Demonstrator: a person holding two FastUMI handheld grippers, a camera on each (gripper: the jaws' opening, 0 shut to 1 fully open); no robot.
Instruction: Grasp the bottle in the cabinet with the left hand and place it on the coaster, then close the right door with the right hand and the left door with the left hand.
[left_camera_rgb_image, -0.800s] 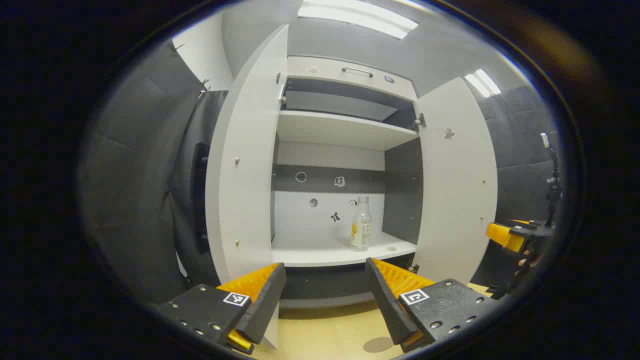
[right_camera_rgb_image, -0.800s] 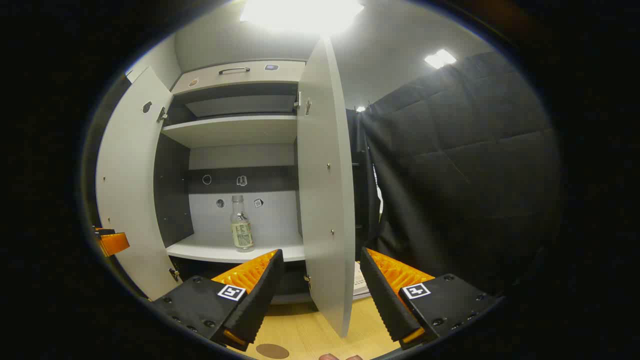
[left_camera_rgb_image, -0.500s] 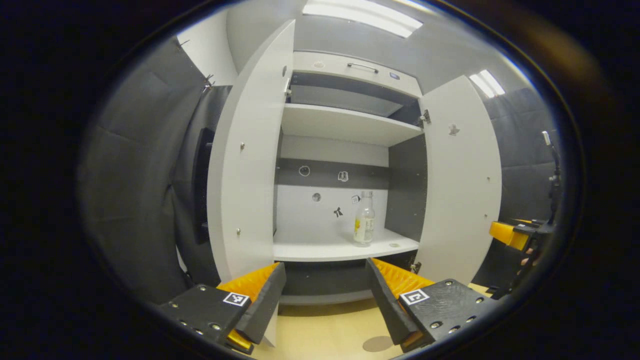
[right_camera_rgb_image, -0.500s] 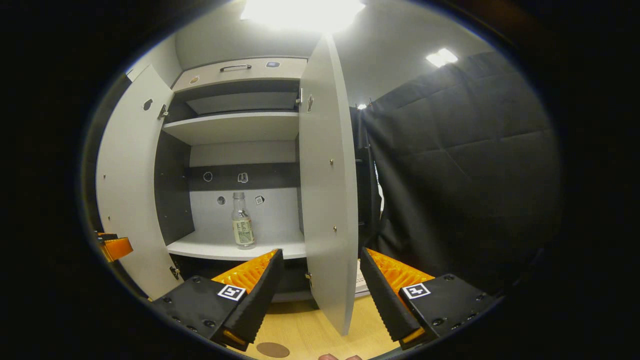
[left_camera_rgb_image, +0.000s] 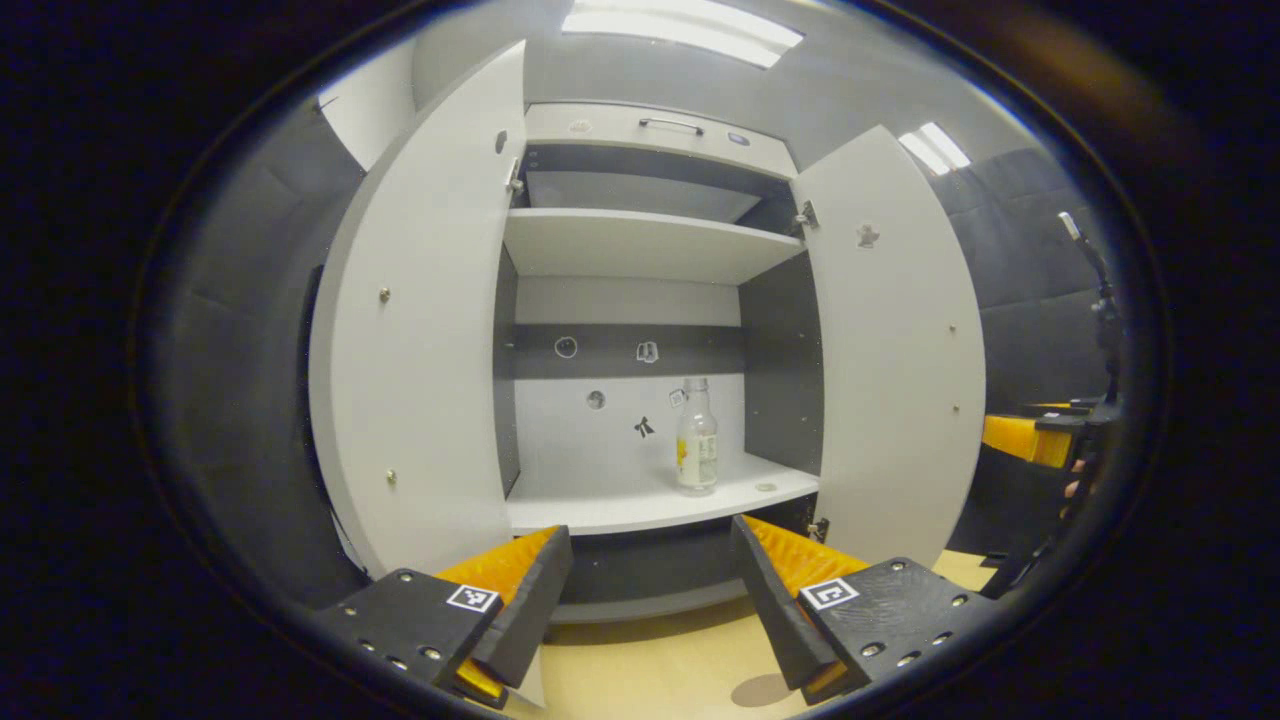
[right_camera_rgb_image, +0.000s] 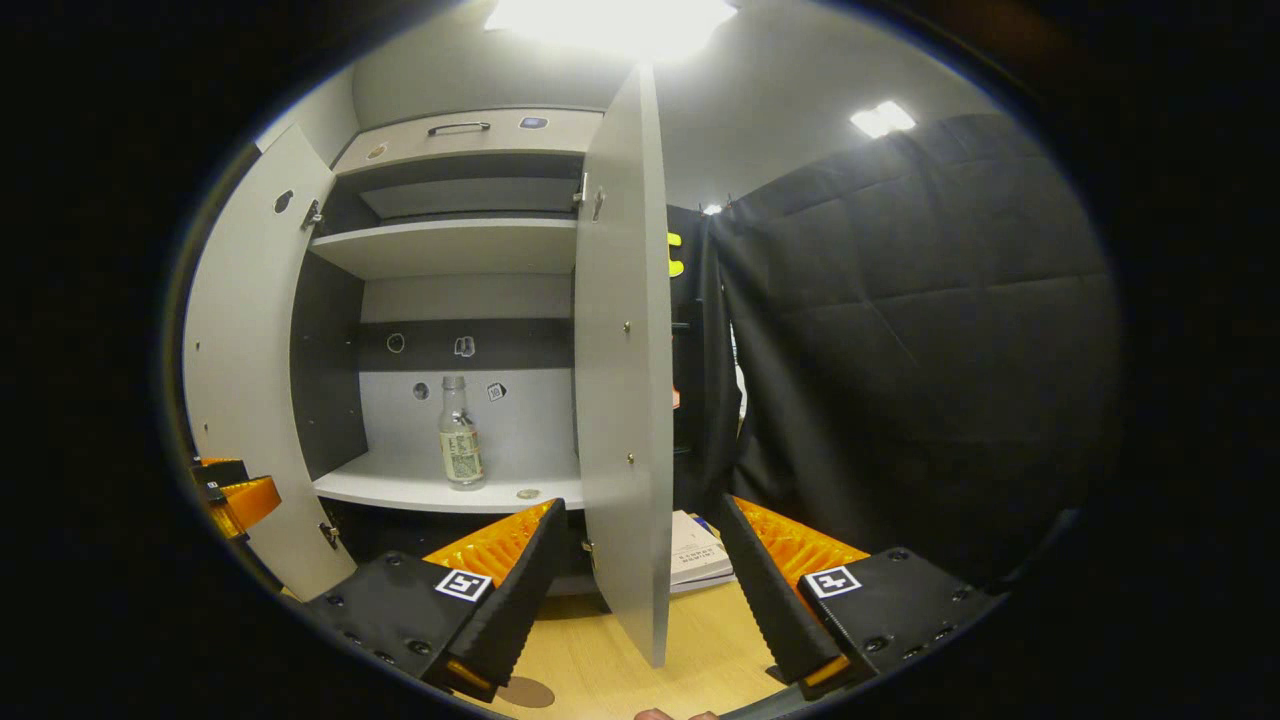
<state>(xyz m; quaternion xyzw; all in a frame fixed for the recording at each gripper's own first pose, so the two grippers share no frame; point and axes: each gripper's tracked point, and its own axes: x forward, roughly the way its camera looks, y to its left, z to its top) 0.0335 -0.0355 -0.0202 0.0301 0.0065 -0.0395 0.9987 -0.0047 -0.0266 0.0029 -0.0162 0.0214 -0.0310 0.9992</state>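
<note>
Both doors open; bottle (left_camera_rgb_image: 696, 436) stands upright deep in the cabinet (left_camera_rgb_image: 640, 245). Left tool (left_camera_rgb_image: 650, 590) gapes empty, well short; a hasty reach could topple it

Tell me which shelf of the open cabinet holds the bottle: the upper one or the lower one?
The lower shelf. The clear bottle stands upright on it, toward its right side, while the upper shelf above it carries nothing visible.

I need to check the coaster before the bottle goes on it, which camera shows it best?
The left gripper view: the coaster lies on the tabletop beside the left gripper. In the right gripper view it is partly cut off.
</note>
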